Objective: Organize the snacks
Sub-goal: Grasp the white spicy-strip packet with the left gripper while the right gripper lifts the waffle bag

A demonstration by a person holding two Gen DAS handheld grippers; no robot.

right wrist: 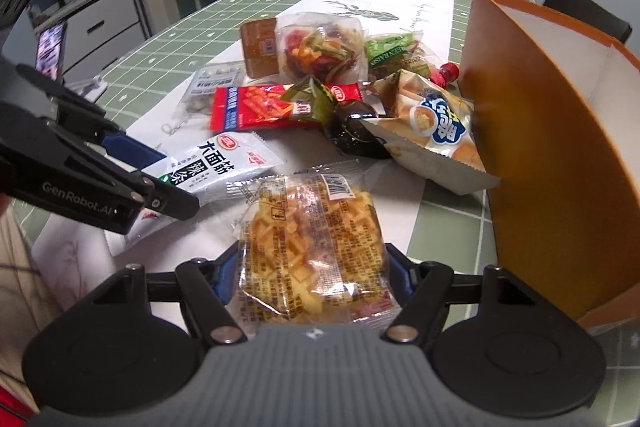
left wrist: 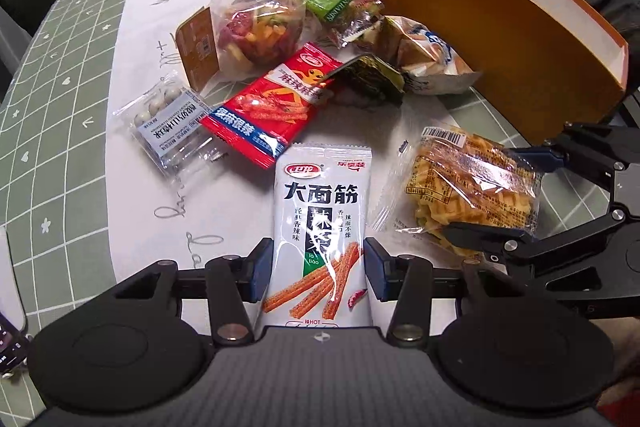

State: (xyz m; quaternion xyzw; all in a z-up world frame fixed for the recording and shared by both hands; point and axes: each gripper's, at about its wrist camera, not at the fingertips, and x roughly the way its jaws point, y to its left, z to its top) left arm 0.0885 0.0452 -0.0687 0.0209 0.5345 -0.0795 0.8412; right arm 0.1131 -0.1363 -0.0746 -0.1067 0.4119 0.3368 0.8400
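In the left wrist view, the left gripper sits at the bottom centre, its blue pads closed partway on either side of a white spicy-strip packet, which it holds by its lower half. At the right edge the right gripper clasps a clear packet of yellow crisps. A loose heap remains in the middle of the frame on the tabletop: a red strip packet, a clear pack of white balls, a bag of mixed vegetable chips, a green packet and a pale chip bag. The orange box fills the upper right; what shows of its inside looks bare.

In the right wrist view, the right gripper at the bottom centre is closed about halfway on the packet of yellow crisps, which bulges between its pads. The left gripper enters from the left edge with the white packet. The orange box stands at the right, just beside the pale chip bag.

Judging by this, sorting has barely begun: two packets are in hand, none is seen boxed, and the heap is left.
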